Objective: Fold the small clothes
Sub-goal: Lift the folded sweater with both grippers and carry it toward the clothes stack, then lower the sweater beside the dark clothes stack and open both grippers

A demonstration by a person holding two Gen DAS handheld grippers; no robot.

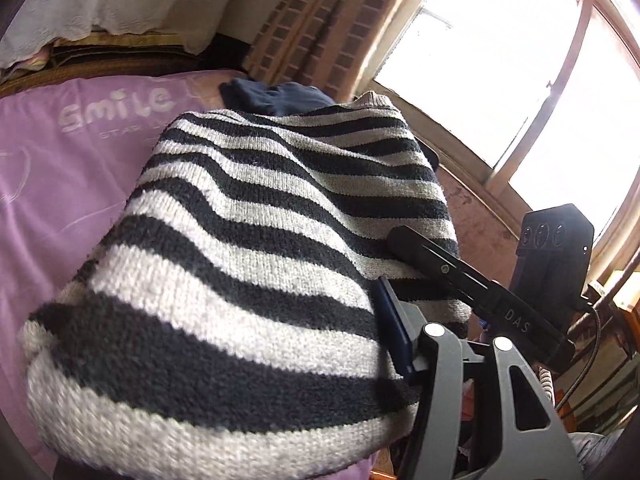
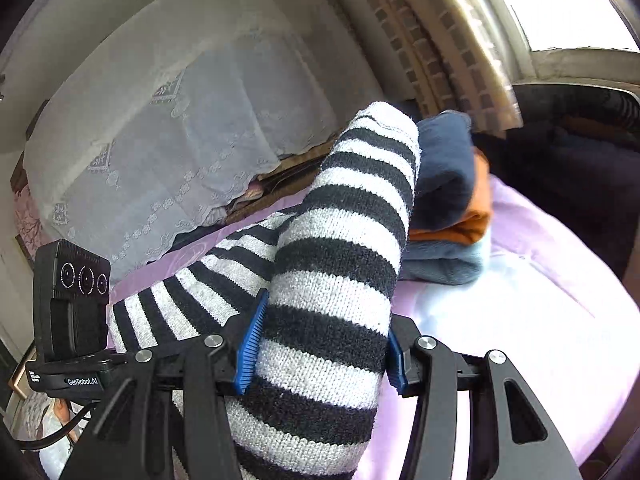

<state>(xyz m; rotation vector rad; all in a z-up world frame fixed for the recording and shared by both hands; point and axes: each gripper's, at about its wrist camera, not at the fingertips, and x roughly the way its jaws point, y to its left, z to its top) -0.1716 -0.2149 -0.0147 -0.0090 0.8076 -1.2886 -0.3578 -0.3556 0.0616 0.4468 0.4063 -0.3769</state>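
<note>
Above the purple bedsheet [image 2: 540, 320], the left gripper [image 1: 394, 340] and right gripper [image 2: 322, 344] each pinch the striped sweater [image 2: 332, 280] (bunched thickly between blue pads), with folded clothes [image 2: 452, 200] stacked just beyond.

1. Daylight is pouring through a wide window [image 1: 500, 76] with a wooden frame;
2. a brown checked curtain [image 1: 316, 28] is hanging beside it;
3. a lilac sheet [image 1: 52, 168] is covering the bed;
4. a white lace cloth [image 2: 168, 128] is draping behind.

Both hand-held grippers [image 2: 322, 350] [image 1: 390, 334] clamped (jaws half-spread), angled downward.
</note>
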